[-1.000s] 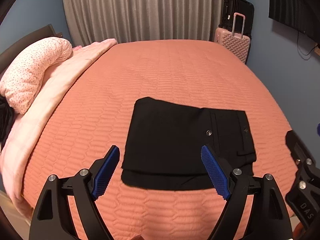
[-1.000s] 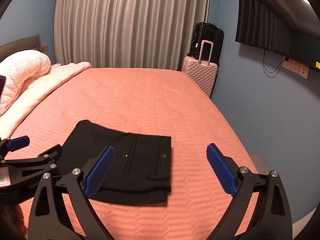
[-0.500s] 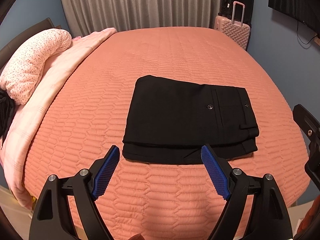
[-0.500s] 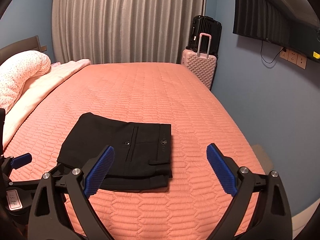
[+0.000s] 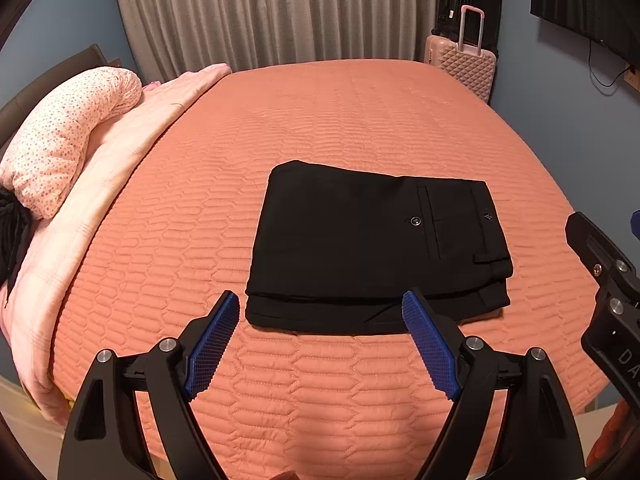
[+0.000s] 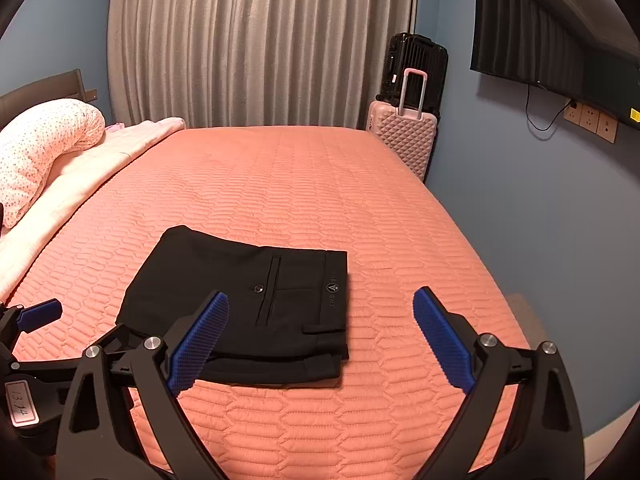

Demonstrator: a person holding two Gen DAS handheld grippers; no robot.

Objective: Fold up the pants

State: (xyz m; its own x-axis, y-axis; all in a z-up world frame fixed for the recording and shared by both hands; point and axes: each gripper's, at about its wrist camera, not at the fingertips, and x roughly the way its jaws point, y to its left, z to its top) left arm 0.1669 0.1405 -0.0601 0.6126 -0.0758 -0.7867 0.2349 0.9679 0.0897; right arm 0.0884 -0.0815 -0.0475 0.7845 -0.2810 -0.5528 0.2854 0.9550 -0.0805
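The black pants [image 5: 360, 240] lie folded into a flat rectangle on the salmon quilted bed [image 5: 340, 120], waistband and back pocket button at the right. They also show in the right wrist view [image 6: 248, 300]. My left gripper [image 5: 320, 336] is open and empty, held just short of the pants' near edge. My right gripper [image 6: 320, 332] is open and empty, above the near right corner of the pants. The right gripper's body [image 5: 604, 288] shows at the right edge of the left wrist view; the left gripper [image 6: 32, 344] shows at the lower left of the right wrist view.
A spotted pink pillow [image 5: 68, 136] and pale pink blanket [image 5: 120, 152] lie along the bed's left side. A pink suitcase [image 6: 404, 136] and a black one [image 6: 416, 64] stand at the far right corner. A TV [image 6: 552, 32] hangs on the blue wall. Grey curtains [image 6: 260, 40] behind.
Both grippers have pulled back and up from the pants, which now lie further out in view. The pants stay folded and still. Both grippers stayed open.
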